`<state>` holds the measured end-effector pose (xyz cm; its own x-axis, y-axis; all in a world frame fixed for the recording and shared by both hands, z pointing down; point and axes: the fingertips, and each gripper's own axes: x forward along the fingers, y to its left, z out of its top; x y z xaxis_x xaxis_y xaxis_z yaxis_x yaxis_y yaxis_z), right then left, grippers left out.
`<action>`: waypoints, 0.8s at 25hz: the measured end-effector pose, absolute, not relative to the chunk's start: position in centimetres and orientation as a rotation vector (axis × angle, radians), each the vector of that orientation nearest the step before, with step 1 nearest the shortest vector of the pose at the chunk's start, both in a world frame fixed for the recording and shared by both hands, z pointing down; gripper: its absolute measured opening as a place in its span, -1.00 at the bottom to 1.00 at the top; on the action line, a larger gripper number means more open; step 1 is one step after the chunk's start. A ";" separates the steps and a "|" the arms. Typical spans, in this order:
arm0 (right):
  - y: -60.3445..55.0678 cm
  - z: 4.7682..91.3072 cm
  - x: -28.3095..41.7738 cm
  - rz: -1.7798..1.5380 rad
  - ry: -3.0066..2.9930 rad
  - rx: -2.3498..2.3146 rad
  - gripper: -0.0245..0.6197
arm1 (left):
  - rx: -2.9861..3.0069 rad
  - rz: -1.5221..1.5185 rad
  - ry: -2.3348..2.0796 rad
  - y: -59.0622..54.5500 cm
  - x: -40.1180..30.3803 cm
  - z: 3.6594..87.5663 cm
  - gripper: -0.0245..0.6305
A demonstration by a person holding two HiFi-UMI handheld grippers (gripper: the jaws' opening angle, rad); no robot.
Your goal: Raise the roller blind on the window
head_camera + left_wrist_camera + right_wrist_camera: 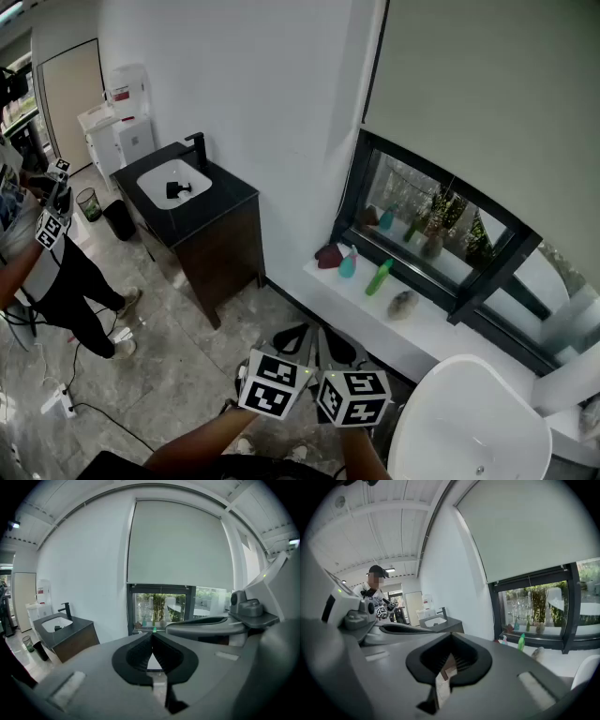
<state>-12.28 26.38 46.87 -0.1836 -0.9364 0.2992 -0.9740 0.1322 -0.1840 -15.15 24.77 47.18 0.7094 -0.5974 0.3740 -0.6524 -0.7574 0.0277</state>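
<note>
White wall [234,75], grey marble floor [159,384], dark vanity [220,244] with white basin [155,178]; white sill [431,333]

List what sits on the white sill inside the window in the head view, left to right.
dark red object → teal spray bottle → green bottle → grey mottled lump

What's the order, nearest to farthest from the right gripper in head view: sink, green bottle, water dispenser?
From the right gripper:
1. green bottle, on the windowsill ahead
2. sink, in the dark cabinet, left
3. water dispenser, far left, beyond the sink
</note>
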 end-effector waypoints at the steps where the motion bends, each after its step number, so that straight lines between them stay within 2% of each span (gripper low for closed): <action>1: 26.3 46.9 -12.1 0.515 -2.280 1.932 -0.93 | 2.757 0.520 -1.015 24.8 -15.0 47.2 -0.93; 20: 27.1 47.3 -6.1 0.498 -2.303 1.896 -0.95 | 2.755 0.543 -1.064 25.6 -8.9 47.2 -0.92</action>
